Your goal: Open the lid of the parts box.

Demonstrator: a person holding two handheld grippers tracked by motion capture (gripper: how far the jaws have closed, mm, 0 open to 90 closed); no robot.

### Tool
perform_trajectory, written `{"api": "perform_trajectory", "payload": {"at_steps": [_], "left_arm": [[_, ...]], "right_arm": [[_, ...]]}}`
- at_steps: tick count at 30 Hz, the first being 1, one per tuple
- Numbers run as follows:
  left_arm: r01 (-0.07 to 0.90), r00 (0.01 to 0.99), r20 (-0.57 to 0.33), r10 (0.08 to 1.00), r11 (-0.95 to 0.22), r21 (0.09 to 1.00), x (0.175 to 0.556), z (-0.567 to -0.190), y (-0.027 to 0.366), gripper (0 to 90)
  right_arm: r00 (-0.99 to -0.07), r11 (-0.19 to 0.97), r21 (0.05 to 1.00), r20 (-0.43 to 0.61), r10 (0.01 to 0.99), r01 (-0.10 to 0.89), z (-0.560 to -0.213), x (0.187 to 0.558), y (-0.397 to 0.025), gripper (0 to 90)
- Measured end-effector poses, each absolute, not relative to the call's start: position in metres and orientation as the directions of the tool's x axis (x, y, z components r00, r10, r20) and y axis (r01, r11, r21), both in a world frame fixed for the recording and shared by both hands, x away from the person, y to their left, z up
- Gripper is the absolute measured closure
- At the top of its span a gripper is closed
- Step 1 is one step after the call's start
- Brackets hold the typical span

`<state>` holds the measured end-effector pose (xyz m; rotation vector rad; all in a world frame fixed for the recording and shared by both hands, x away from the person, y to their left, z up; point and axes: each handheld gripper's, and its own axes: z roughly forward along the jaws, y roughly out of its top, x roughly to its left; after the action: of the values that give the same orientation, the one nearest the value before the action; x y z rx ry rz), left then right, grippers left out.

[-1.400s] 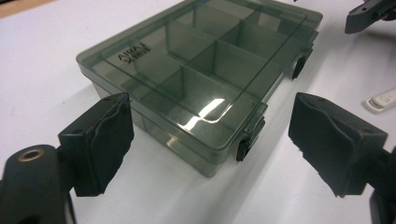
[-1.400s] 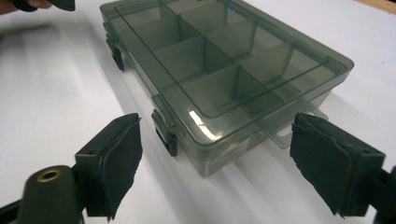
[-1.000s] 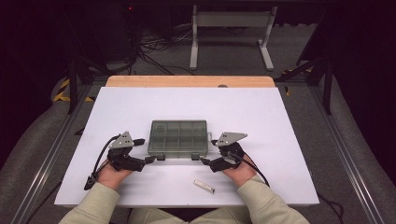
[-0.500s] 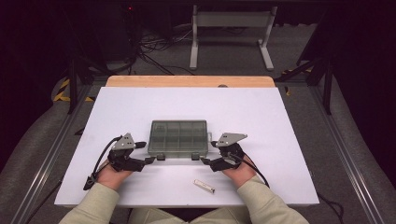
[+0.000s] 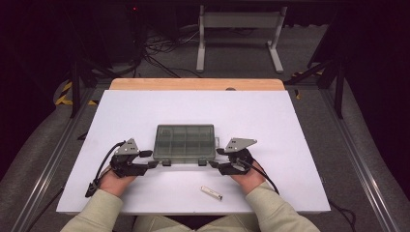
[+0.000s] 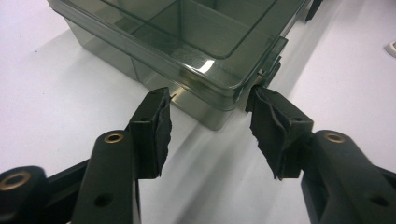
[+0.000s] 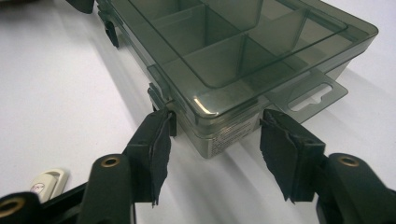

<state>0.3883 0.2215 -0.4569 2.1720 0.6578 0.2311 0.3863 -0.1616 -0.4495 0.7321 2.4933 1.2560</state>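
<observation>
A smoky transparent compartment box (image 5: 185, 141) lies with its lid down in the middle of the white table (image 5: 270, 121). My left gripper (image 5: 149, 159) is open at the box's near left corner, and in the left gripper view the box corner (image 6: 219, 88) sits between the spread jaws of the left gripper (image 6: 208, 100). My right gripper (image 5: 216, 158) is open at the near right corner. There the right gripper (image 7: 215, 119) straddles the box corner (image 7: 219, 135), its left pad beside a front latch (image 7: 161, 91). Neither gripper holds anything.
A small white stick-shaped item (image 5: 211, 193) lies near the table's front edge, right of centre, and its end shows as a white piece (image 7: 46, 183) in the right gripper view. The box's hang tab (image 7: 308, 95) juts from its right side. A wooden strip (image 5: 193, 84) runs along the far edge.
</observation>
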Motion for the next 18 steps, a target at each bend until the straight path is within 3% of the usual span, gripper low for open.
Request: {"api": "perform_trajectory", "payload": {"at_steps": [18], "left_arm": [[0.364,0.852,-0.048,0.522,-0.523,0.771,0.3861,-0.4555,0.2222,62.2]], "right_arm": [[-0.841,0.511,0.800,-0.015,0.541,0.315,-0.4503,0.3855,-0.1614,55.5]]}}
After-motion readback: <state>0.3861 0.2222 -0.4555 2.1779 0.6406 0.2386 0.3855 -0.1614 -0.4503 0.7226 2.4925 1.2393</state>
